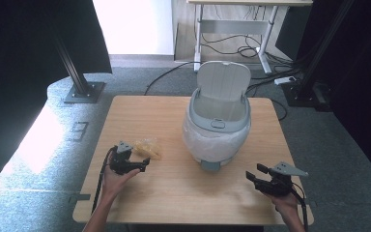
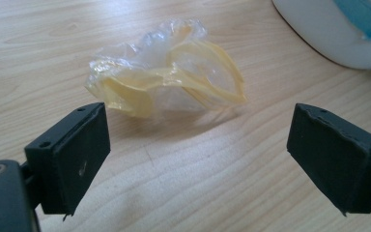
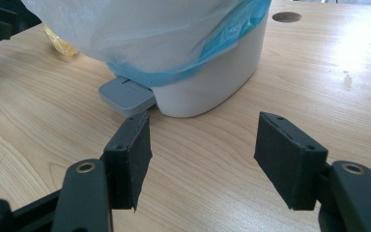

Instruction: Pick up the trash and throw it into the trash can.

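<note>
Nearest to the person, the left claw (image 1: 145, 164) hangs low over the wooden surface (image 1: 174, 193), its jaws spread wide with nothing between them. Just beyond its tips lies the crumpled yellowish plastic wrapper (image 2: 166, 75), flat on the surface and clear of both pads. Over on the other side, the right claw (image 1: 252, 175) sits by the near right edge, jaws also apart and empty, pointed toward the grey pedal (image 3: 127, 95) at the foot of the bin.

To my eye the step in hand is picking up that wrapper. It looks thin and springy, so I'd bring the left claw forward until the bunched middle sits squarely between the pads, drop the tips almost to the surface, then close fully. A pinch on one loose loop could slip out.

Farther back stands the small white bin (image 1: 217, 130), lined with a clear bag (image 3: 140, 34), its lid (image 1: 223, 79) already tipped up. The wrapper lies to its left, near but not touching. Since the mouth is open, the carry should be a short lift up and over the rim, releasing well inside the liner.
</note>
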`<state>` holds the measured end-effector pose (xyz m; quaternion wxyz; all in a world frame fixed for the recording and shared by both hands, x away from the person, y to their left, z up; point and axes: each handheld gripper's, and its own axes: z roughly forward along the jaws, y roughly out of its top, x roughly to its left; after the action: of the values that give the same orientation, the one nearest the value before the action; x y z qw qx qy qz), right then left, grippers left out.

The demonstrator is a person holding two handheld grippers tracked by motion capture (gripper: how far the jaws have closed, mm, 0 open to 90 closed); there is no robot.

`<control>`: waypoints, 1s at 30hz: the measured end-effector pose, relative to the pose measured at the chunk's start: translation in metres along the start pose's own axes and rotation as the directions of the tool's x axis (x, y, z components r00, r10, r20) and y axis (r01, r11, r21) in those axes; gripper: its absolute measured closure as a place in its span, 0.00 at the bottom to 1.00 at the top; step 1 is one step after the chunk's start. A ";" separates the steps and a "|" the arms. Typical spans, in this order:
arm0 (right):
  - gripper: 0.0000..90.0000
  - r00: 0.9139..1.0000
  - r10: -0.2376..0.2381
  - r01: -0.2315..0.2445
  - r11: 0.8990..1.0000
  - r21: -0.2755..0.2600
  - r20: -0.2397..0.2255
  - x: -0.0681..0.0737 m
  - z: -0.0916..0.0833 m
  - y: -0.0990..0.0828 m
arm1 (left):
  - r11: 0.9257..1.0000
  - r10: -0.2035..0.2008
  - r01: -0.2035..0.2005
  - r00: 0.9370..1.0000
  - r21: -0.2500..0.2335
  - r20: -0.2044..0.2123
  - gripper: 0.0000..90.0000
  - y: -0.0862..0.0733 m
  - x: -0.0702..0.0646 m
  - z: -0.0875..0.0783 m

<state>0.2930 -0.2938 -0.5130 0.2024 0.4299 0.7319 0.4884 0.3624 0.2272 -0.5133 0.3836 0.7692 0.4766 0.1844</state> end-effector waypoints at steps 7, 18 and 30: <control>0.42 1.000 -0.003 0.003 1.000 0.002 -0.002 0.001 0.000 0.000 | 1.000 -0.016 0.016 1.000 -0.004 -0.003 0.09 0.001 0.007 0.000; 0.42 1.000 -0.009 0.009 1.000 0.014 -0.004 0.002 0.003 0.000 | 0.999 -0.025 0.024 0.999 -0.047 -0.024 0.12 0.016 0.025 0.005; 0.42 1.000 0.015 -0.016 1.000 0.014 0.024 -0.001 0.002 -0.001 | 0.997 -0.075 0.075 0.997 -0.036 -0.015 0.15 0.035 0.053 0.022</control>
<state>0.2948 -0.2938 -0.5155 0.2043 0.4429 0.7295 0.4795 0.4229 0.2559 -0.5048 0.4001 0.7422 0.5049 0.1847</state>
